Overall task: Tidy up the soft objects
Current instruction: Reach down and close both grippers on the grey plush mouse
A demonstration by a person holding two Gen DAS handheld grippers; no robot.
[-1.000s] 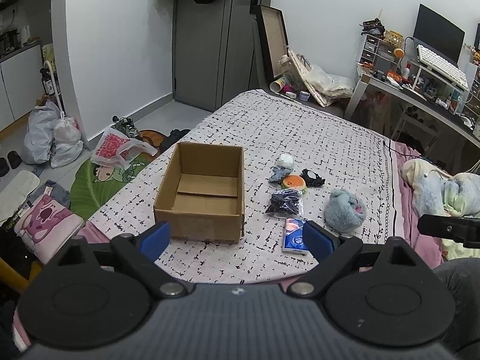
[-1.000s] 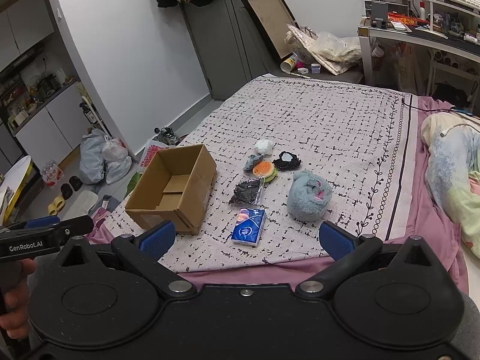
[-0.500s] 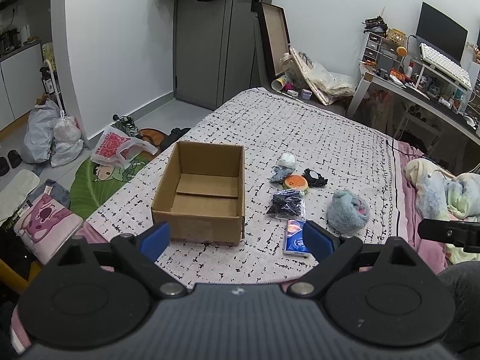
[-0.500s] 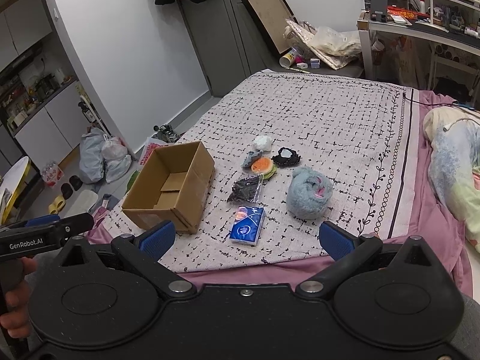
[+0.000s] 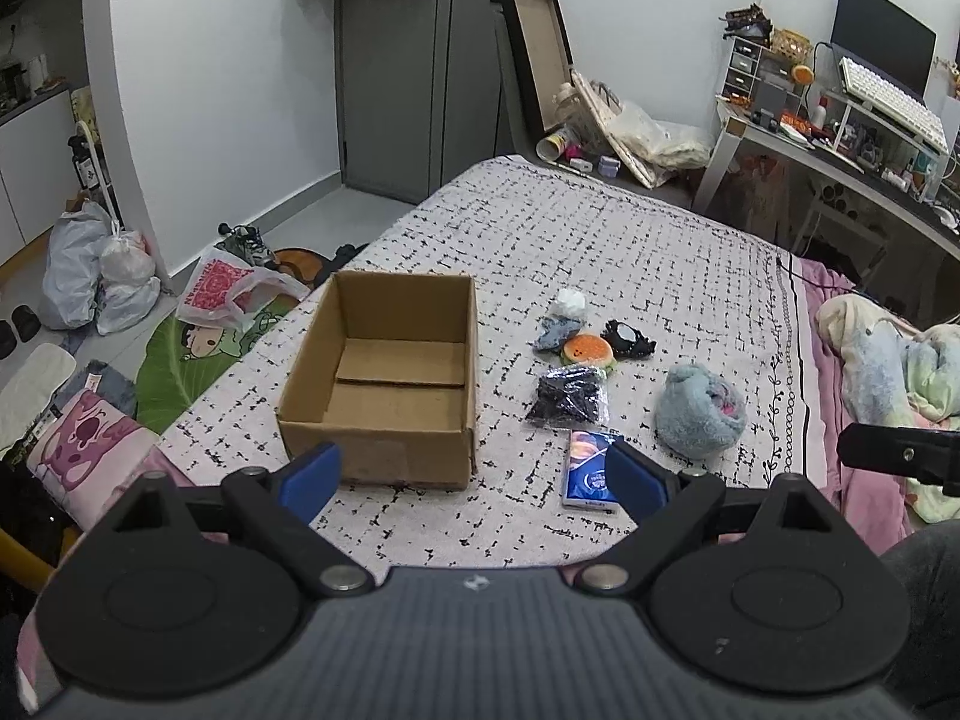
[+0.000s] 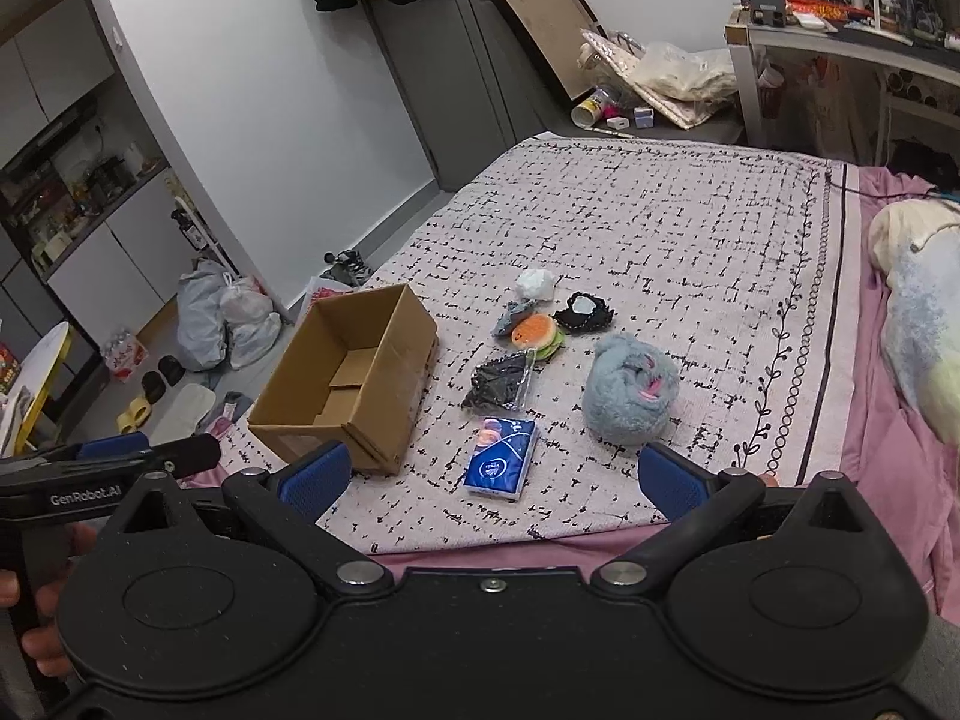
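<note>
Lying right of the open brown cardboard box, the fluffy grey-blue plush toy looks light and squashy (pinch its bulging middle); left gripper and right gripper both hover with jaws apart.

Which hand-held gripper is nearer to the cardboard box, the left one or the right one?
Left. The left hand-held gripper hangs open directly in front of the cardboard box. The right hand-held gripper is open in front of the tissue pack, with the box off to its left.

Cardboard box left of plush toy on bed.
</note>
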